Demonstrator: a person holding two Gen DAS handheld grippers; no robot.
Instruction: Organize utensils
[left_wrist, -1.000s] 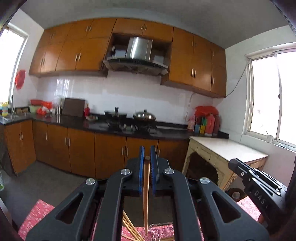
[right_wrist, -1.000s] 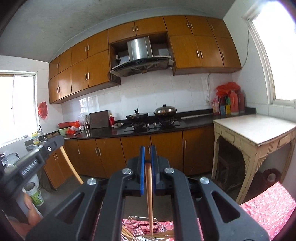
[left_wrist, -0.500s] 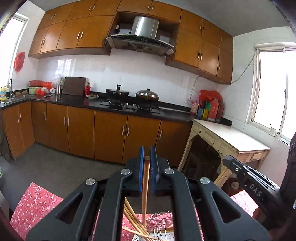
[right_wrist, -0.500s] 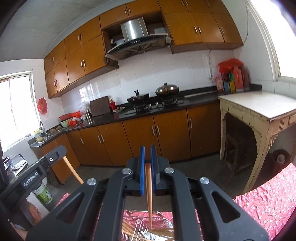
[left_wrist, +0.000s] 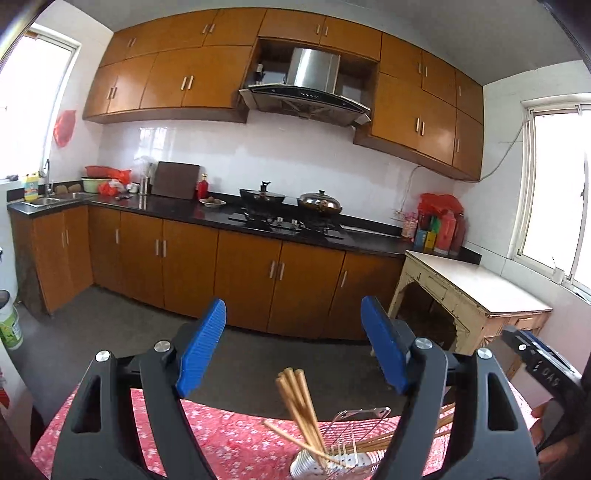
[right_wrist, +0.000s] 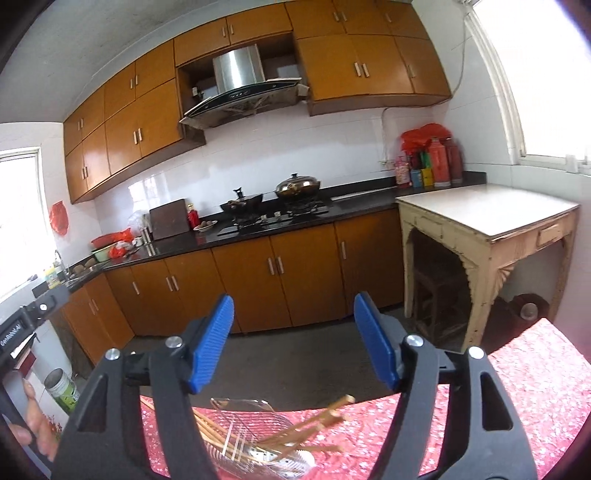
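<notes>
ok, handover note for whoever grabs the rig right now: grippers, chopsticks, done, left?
Left gripper: jaws opening, nothing between the pads.
Right gripper: jaws opening too, nothing between the pads.
Chopsticks: a bundle stands leaning in the white perforated holder inside the wire rack on the red floral tablecloth. More chopsticks lie slanted across the rack.
Done: neither gripper carries a chopstick; a bundle is in the holder.
Left: probably gather the slanted ones into the holder. Whether any loose ones remain outside the rack cannot be seen.

Wooden chopsticks, wire metal rack, floral cloth.
</notes>
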